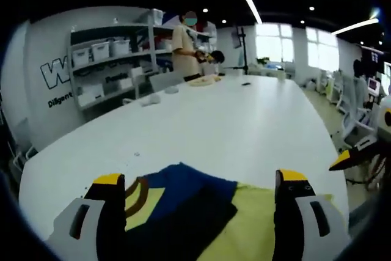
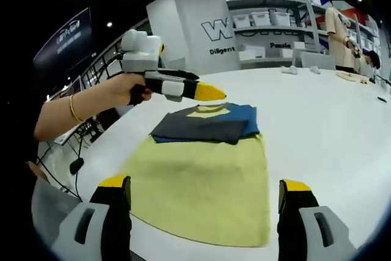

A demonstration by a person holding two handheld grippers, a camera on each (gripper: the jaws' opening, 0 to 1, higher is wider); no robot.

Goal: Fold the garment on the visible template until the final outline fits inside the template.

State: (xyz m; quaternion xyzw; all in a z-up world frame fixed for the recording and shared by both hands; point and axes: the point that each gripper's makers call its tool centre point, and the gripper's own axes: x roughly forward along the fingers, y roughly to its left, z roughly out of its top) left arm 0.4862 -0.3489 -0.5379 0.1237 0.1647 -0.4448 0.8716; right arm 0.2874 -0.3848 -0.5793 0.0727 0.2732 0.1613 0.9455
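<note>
Left gripper view: garment [image 1: 183,212] apparently cropped.

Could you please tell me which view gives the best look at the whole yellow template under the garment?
The right gripper view: the yellow template lies whole on the white table, with the folded garment at its far end. The left gripper view shows just a near strip of the template, partly hidden by the garment.

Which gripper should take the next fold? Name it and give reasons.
Probably left. The left gripper hangs right beside the folded part of the garment, jaws together. The right gripper is open but back at the yellow hem, farther from the fold.
</note>
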